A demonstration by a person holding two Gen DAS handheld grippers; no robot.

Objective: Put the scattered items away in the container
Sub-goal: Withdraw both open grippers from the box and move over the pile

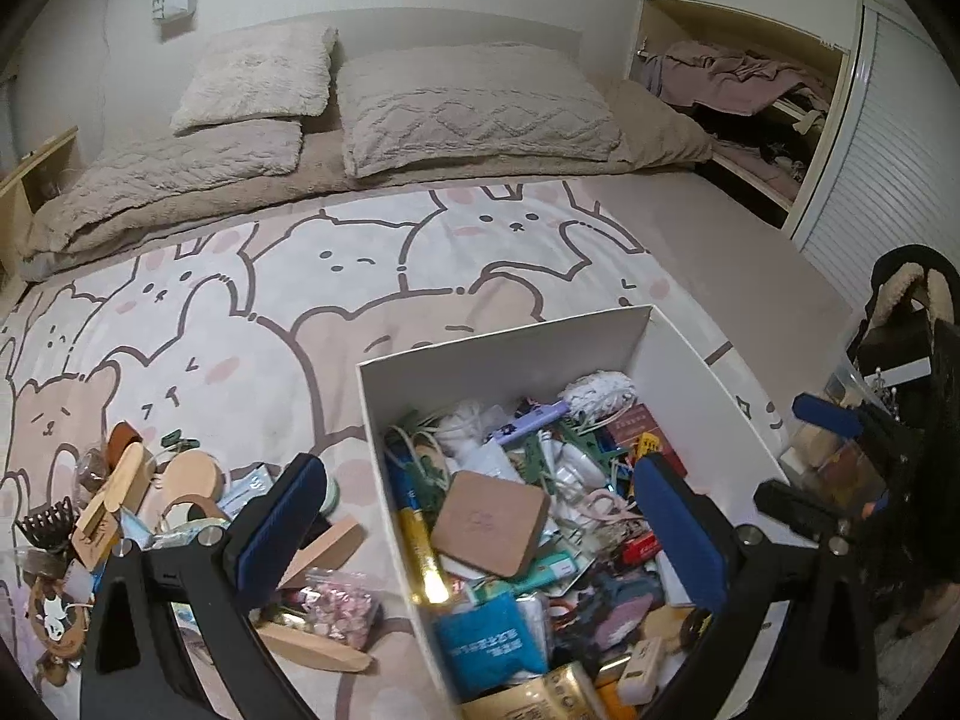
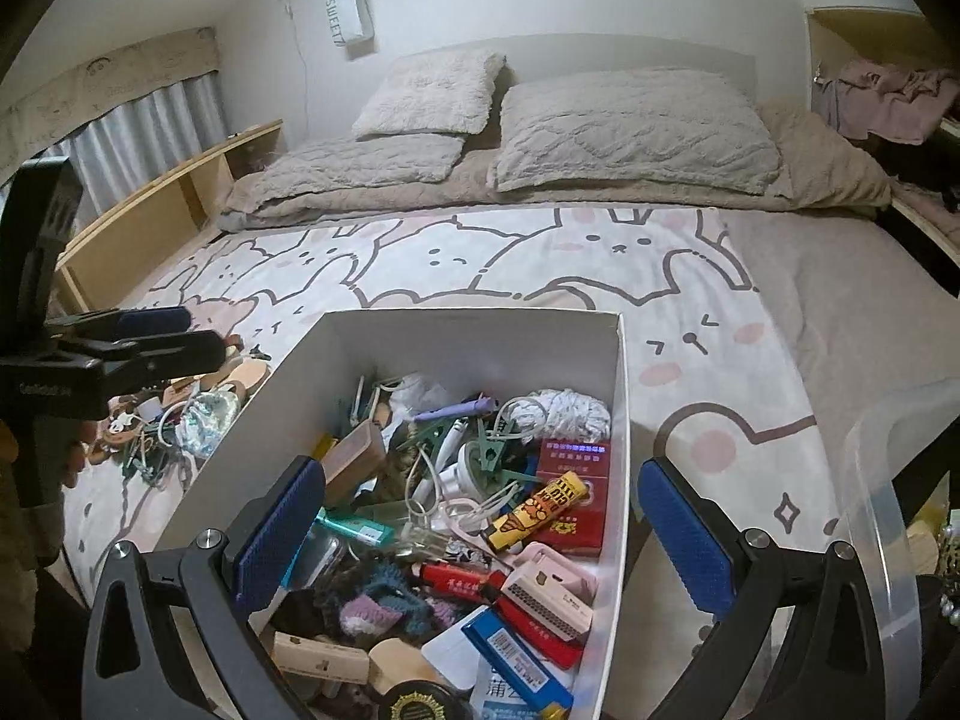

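A white box [image 1: 504, 336] full of small items stands on the cartoon-print bed cover. My left gripper [image 1: 480, 534] is open wide and straddles the box's left wall, with nothing between its pads. Below it, loose in the box, lies a brown square case [image 1: 489, 525]. A scattered pile [image 1: 150, 498] of wooden pieces, clips and packets lies left of the box. My right gripper [image 2: 480, 534] hangs open over the box [image 2: 468, 315], above a red pack [image 2: 570, 498] and a yellow tube [image 2: 540, 507]. The left gripper [image 2: 201, 333] shows over the pile [image 2: 180, 408].
Grey pillows [image 1: 474, 111] and a folded blanket lie at the head of the bed. A wooden shelf [image 2: 150, 222] runs along the left side. A clear plastic bin [image 2: 882, 480] sits right of the box. An open closet [image 1: 750, 90] and a black bag [image 1: 912, 300] stand at the right.
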